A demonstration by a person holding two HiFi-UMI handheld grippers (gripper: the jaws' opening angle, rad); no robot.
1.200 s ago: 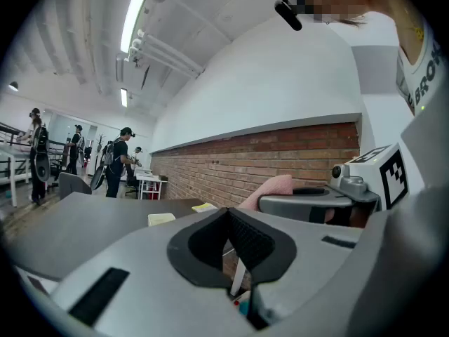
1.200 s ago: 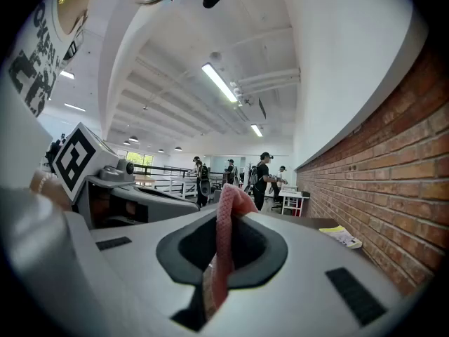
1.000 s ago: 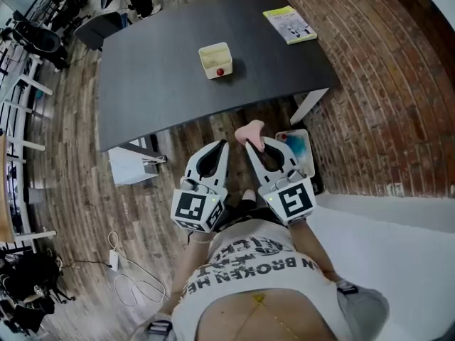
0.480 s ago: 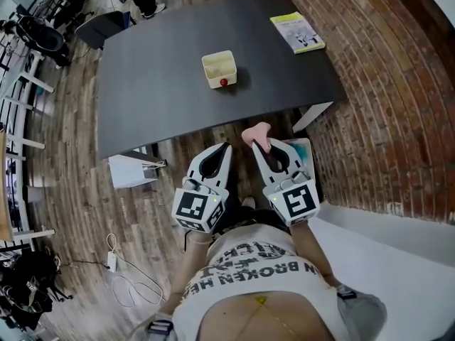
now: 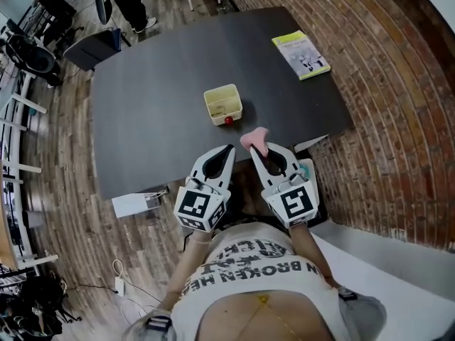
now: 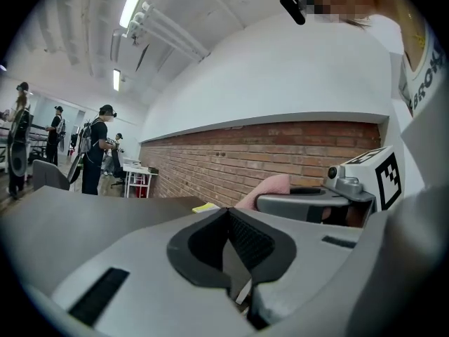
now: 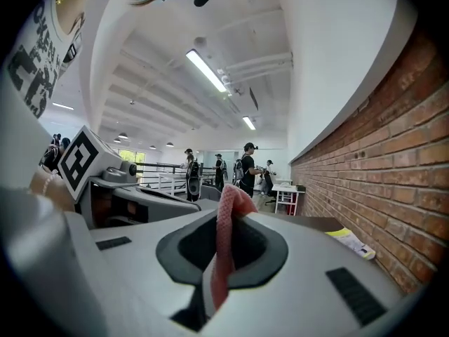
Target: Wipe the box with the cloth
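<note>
Head view: both tools are now much nearer the box (image 5: 222,104) than a second ago, with their tips at the near edge of the surface (image 5: 149,112). The left tool (image 5: 228,150) has its jaws together and empty. The right tool (image 5: 254,150) is clamped on a pink textured cloth (image 5: 255,139), which is just short of the box. The box is small, square, pale yellow and open-topped, with a red ball (image 5: 229,120) at its near side. The surface is dark, matte and flat. A yellow booklet (image 5: 301,54) lies well right of the box. The wood plank floor (image 5: 67,190) is left of the box and the brick wall (image 5: 384,84) is right of it.
</note>
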